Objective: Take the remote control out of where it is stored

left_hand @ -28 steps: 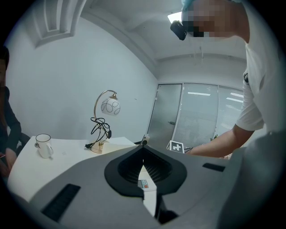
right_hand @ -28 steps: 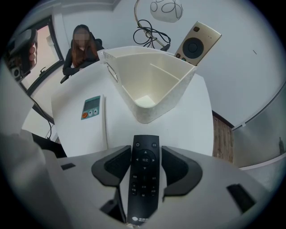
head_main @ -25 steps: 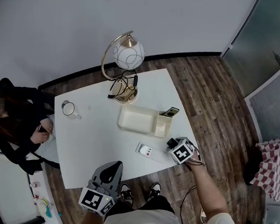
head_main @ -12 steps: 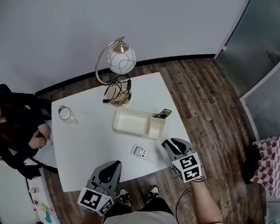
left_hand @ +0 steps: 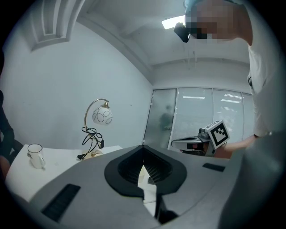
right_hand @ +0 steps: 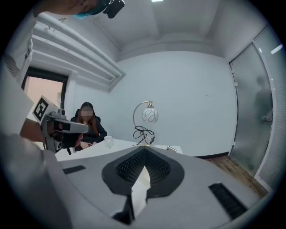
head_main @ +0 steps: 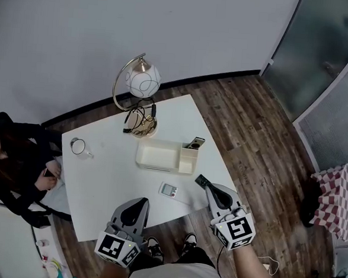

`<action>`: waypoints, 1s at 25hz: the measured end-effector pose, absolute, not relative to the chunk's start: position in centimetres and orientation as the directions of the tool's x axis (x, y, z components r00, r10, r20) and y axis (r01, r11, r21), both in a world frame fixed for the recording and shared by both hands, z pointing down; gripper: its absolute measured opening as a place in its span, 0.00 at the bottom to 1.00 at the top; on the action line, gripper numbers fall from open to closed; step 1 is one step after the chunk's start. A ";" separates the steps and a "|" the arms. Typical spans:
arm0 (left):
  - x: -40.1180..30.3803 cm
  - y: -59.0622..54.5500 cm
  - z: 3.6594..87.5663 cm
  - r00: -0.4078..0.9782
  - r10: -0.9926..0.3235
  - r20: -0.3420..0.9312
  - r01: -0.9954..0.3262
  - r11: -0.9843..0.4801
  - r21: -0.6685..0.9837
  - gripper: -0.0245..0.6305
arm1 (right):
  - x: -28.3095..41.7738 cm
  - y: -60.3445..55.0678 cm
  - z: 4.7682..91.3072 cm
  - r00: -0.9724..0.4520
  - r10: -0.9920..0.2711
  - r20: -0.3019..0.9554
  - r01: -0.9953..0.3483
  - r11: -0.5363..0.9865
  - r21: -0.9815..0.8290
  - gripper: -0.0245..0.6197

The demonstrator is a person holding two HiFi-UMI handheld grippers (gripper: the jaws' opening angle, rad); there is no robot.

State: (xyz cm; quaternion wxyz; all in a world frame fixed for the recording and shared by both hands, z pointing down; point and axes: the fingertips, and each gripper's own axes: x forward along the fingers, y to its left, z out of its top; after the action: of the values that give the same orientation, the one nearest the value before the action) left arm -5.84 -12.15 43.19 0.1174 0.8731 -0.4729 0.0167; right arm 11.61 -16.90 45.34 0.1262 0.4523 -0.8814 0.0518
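A cream storage tray (head_main: 157, 155) sits mid-table, and a dark remote control (head_main: 194, 143) leans up out of its small right compartment. A white remote with a screen (head_main: 169, 190) lies flat in front of the tray. A small dark flat object (head_main: 201, 181) rests at the table's near right edge, just ahead of my right gripper (head_main: 211, 190). That gripper is shut with nothing between its jaws (right_hand: 134, 197). My left gripper (head_main: 137, 204) hovers at the table's near edge, also shut and empty (left_hand: 144, 190).
A globe lamp (head_main: 143, 80) with a tangled black cord stands at the table's far side, and a white mug (head_main: 78, 146) at the left. A person in black (head_main: 11, 165) sits by the left edge. Glass doors and a checkered bag (head_main: 336, 200) are at the right.
My right gripper has drawn back from the table toward my body. The small dark object now shows on the table's edge ahead of it. The left gripper stays put.
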 end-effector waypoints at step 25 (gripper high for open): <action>-4.8 -11.5 41.8 0.570 -0.816 0.099 -0.819 -0.553 0.155 0.05 | 13.5 -15.2 44.3 -0.523 -0.826 0.213 -0.849 0.527 -0.042 0.05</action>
State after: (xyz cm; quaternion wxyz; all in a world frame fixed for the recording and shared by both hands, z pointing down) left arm -4.80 -11.50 41.76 0.0920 0.8812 -0.4637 0.0076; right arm 13.48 -15.21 44.34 0.0835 0.4814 -0.8697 0.0702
